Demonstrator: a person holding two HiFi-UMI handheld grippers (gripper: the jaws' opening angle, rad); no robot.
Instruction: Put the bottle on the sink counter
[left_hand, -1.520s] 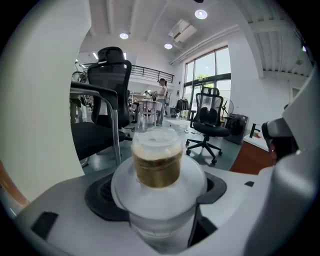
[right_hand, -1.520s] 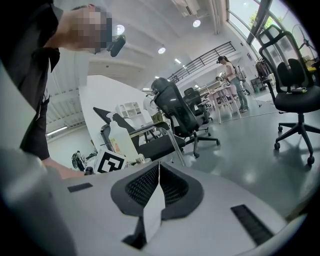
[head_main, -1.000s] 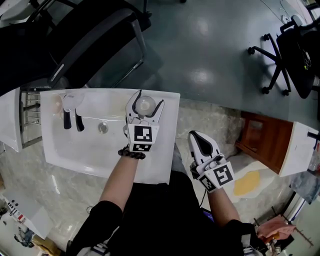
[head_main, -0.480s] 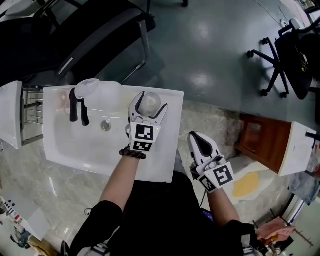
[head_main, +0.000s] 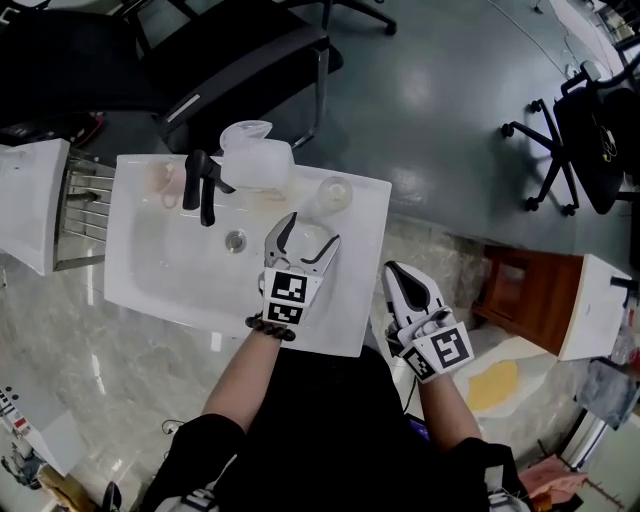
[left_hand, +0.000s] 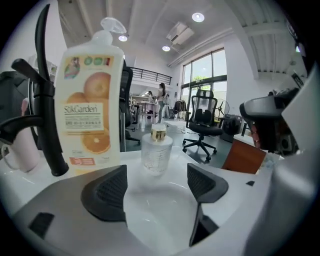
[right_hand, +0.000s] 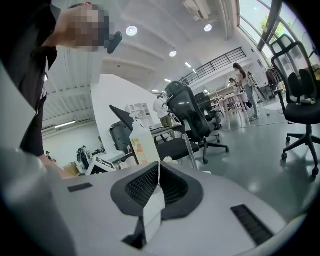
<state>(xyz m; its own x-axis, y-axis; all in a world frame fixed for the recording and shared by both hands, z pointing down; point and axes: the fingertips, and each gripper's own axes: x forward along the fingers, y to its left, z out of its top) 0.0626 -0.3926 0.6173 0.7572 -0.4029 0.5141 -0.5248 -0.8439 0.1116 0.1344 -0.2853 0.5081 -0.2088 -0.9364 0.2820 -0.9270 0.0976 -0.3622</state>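
A small clear glass bottle (head_main: 335, 193) with a gold cap stands upright on the white sink counter (head_main: 365, 250), at its far right corner. My left gripper (head_main: 308, 232) is open over the counter, a little nearer than the bottle and apart from it. Its jaws have just been opening and nothing is between them. In the left gripper view the bottle (left_hand: 156, 151) stands just beyond the left gripper (left_hand: 157, 187). My right gripper (head_main: 393, 270) hangs off the counter's right side, shut and empty. The right gripper (right_hand: 157, 182) shows pads pressed together in its own view.
A large white soap dispenser (head_main: 255, 160) with an orange label and a black faucet (head_main: 200, 185) stand behind the basin (head_main: 170, 260). A pink mug (left_hand: 20, 150) sits by the faucet. Office chairs (head_main: 570, 110) and a wooden cabinet (head_main: 530, 285) lie to the right.
The left gripper let go of the bottle and drew back toward the counter's near edge. The bottle stays standing on the counter. The right gripper has barely shifted.
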